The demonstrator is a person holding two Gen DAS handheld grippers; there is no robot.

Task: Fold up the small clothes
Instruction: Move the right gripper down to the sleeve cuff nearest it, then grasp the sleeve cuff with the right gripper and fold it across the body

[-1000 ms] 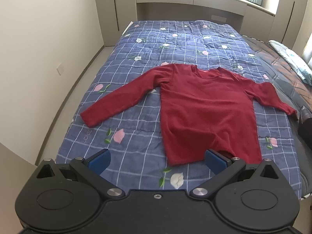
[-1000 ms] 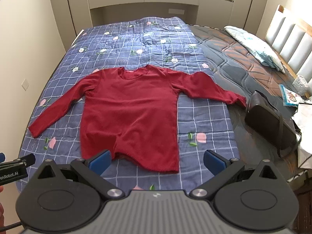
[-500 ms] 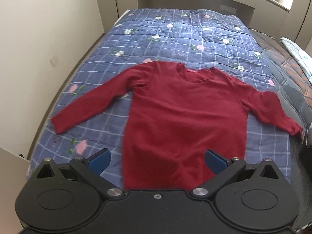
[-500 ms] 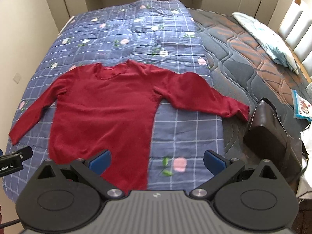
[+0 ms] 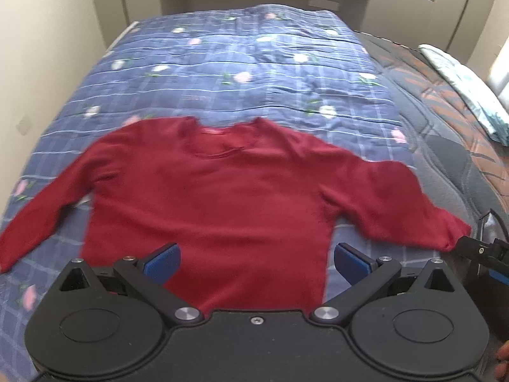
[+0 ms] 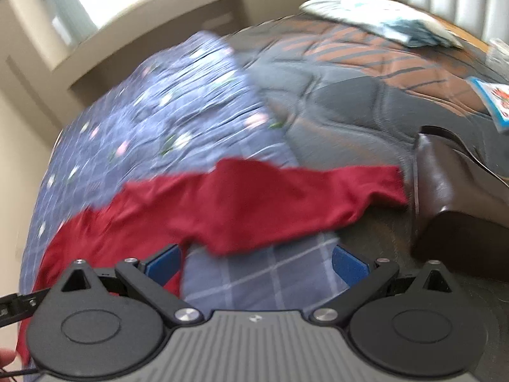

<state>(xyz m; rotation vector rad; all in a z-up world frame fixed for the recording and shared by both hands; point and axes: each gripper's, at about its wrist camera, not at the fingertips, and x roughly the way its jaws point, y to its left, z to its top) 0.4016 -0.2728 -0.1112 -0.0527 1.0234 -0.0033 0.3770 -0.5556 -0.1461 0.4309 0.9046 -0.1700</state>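
A red long-sleeved sweater (image 5: pixel 216 197) lies flat and face up on a blue checked floral quilt (image 5: pixel 241 60), sleeves spread to both sides. My left gripper (image 5: pixel 256 259) hangs open over the sweater's lower body, its blue pads (image 5: pixel 160 259) apart with nothing between them. In the right wrist view the sweater's right sleeve (image 6: pixel 286 197) stretches across the frame, its cuff by a brown leather bag (image 6: pixel 451 197). My right gripper (image 6: pixel 256 262) stands open just below that sleeve, over the quilt (image 6: pixel 178 121), holding nothing. Both views are motion-blurred.
The brown leather bag rests on a dark quilted mattress (image 6: pixel 350 95) right of the quilt. A patterned pillow (image 6: pixel 381 16) and a small colourful packet (image 6: pixel 493 102) lie farther back. A cream wall (image 5: pixel 41 47) runs along the left. Part of the other gripper (image 5: pixel 480 251) shows at the right.
Both grippers have moved in closer and lower over the bed. The right one has swung right toward the right sleeve and bag. The sweater has not moved.
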